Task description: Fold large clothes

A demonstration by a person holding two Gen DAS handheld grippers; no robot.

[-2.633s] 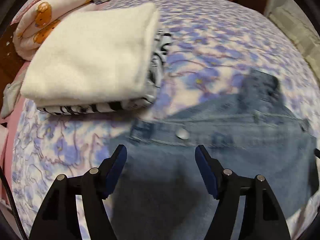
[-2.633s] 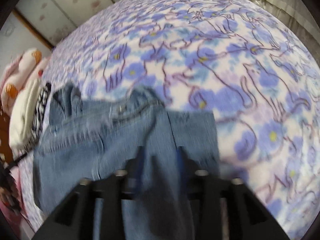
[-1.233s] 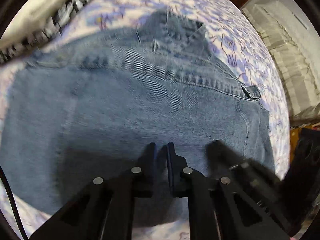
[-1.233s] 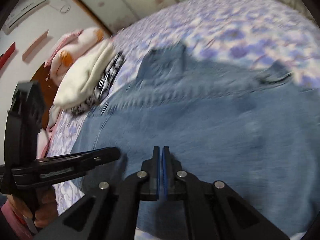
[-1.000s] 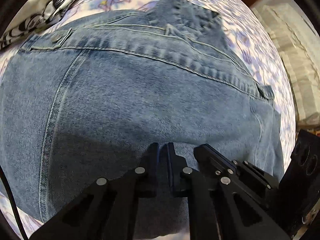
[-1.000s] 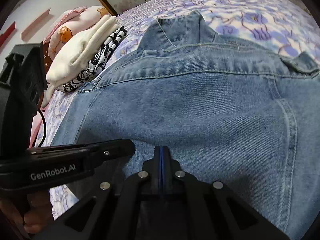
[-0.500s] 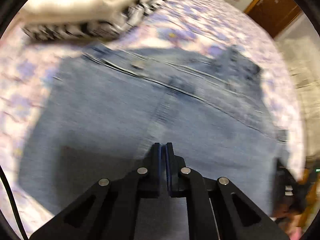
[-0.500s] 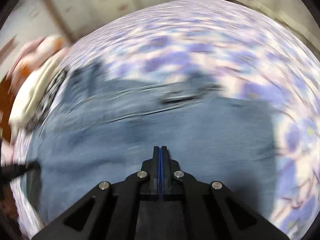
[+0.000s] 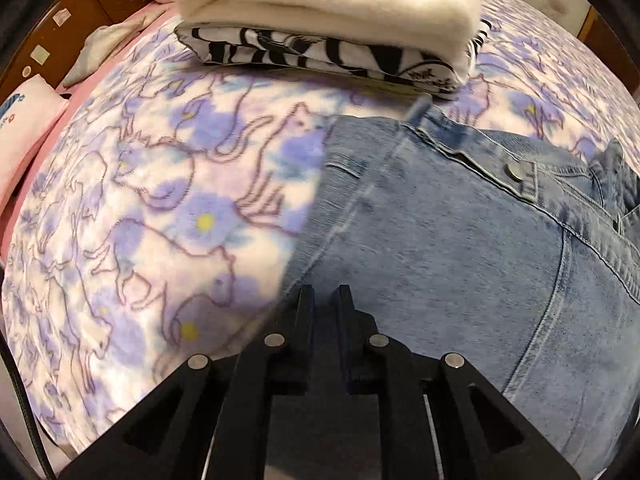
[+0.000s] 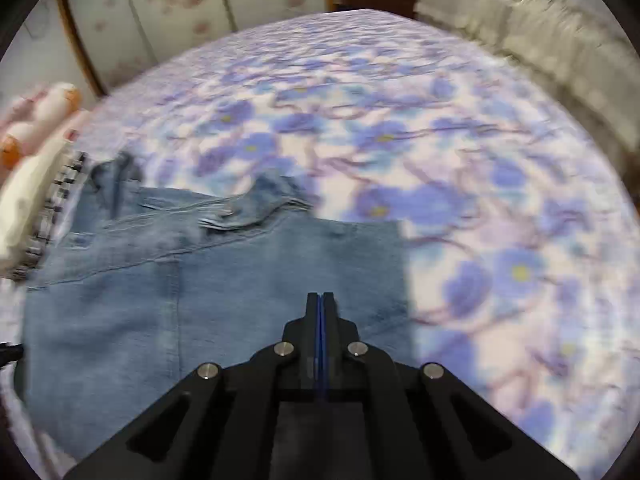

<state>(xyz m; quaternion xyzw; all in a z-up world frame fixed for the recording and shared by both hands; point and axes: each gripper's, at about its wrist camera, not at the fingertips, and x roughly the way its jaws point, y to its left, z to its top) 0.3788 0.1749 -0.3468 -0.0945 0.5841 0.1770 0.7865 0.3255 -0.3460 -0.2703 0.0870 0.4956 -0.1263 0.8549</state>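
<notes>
Lying folded on the floral blanket (image 9: 168, 208), the jeans (image 9: 460, 264), left gripper (image 9: 325, 294) just parting slightly, possibly pinching denim, right gripper (image 10: 320, 300) pressed together, striped garment's (image 9: 320, 54) print unreadable.

Closed right hand-held gripper (image 10: 320, 300) over folded jeans (image 10: 200, 280) on floral blanket (image 10: 440, 140).

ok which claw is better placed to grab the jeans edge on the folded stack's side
Probably left: the left claw hangs over that edge of the jeans, jaws just opening, nothing clearly between them. The right claw is shut, over the jeans' opposite side.
</notes>
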